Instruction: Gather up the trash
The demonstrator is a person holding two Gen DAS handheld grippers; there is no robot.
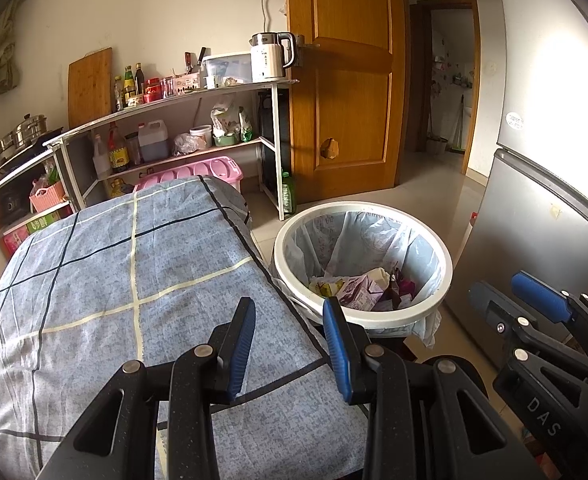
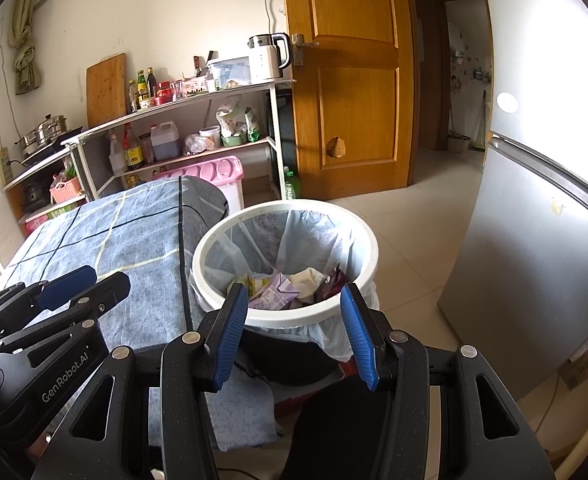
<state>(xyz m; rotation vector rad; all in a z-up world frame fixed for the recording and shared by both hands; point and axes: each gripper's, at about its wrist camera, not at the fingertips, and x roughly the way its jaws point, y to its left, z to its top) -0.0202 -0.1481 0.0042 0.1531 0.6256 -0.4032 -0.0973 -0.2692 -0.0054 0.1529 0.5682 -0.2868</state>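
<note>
bin [image 2: 363, 240]: lined, trash [image 2: 290, 288] inside. cloth [image 1: 106, 280]: no litter visible. left gripper [image 1: 290, 312], right gripper [image 2: 294, 300]: jaws apart, empty. collecting looks done or nearly.

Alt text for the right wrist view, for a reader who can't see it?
The open, empty right gripper hangs over a white bin lined with a bag and holding trash. The left gripper sits to its left above a blue checked cloth; shelves and a wooden door stand behind.
</note>
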